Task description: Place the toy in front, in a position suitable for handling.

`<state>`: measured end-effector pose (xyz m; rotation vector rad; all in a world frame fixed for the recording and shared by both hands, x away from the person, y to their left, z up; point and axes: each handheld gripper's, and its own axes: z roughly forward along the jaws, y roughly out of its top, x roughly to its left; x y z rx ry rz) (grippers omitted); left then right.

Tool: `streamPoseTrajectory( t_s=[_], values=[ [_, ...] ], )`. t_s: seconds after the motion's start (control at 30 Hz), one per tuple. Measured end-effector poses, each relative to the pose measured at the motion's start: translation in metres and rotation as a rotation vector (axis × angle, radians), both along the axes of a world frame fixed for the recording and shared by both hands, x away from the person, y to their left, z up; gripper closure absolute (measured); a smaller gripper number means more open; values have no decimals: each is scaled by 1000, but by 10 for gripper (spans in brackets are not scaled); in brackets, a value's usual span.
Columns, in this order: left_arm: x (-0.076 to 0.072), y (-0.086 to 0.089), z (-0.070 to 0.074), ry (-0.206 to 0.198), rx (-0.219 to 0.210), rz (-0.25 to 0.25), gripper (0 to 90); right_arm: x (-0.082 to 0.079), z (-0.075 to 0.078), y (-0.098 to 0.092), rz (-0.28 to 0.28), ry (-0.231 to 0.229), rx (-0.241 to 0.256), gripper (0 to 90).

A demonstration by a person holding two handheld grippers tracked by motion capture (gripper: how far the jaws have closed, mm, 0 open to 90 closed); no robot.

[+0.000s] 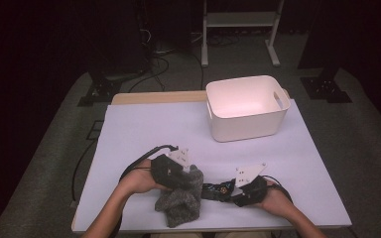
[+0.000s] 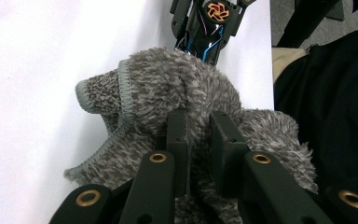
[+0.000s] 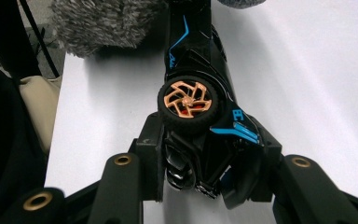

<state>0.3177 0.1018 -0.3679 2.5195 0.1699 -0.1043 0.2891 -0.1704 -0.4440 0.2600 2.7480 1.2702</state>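
The left gripper is sitting near the front edge of the table in the high view, its jaws buried in the top of a fuzzy grey sock that is lying crumpled just in front of the person. The right gripper is lying just to the sock's right, clamping one end of a black toy car whose other end is reaching into the sock. A hand is wrapping around each gripper from below. A white plastic bin is standing well apart at the far right of the table.

In the left gripper view, the left gripper is pinching a fold of the sock between its two jaws, which are standing close together with fluffy fabric filling the gap. The sock's ribbed cuff is gaping open toward the left. The toy car is poking in from the top, touching the sock's far side.

In the right gripper view, the right gripper is squeezing the toy car by one end, a jaw pressing on each side. The car is lying on its side, a copper-spoked wheel facing up, blue trim running along its black body. Its far end is disappearing under the sock at the top.
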Motion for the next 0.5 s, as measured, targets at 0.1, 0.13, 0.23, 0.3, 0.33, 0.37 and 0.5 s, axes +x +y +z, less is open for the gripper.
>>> streamPoseTrajectory(
  t_s=[0.1,0.13,0.23,0.3,0.33,0.37,0.5],
  values=[
    [0,-4,0,-9,-4,-2,749,1,0,0,-1,-1,4,568],
    [0,-5,0,-12,-4,0,722,1,0,0,1,-3,5,568],
    [0,-11,0,-22,-4,-4,635,1,-1,0,0,1,7,568],
    [0,-16,0,-26,-1,0,578,1,-1,0,0,1,9,568],
    [0,-18,0,-31,-3,-3,555,1,-1,0,-1,1,9,568],
    [0,-21,-1,-33,-3,-5,523,1,-1,0,-1,1,9,568],
    [-2,-30,-4,-53,14,-22,436,1,-1,0,-1,-1,8,568]
  ],
)
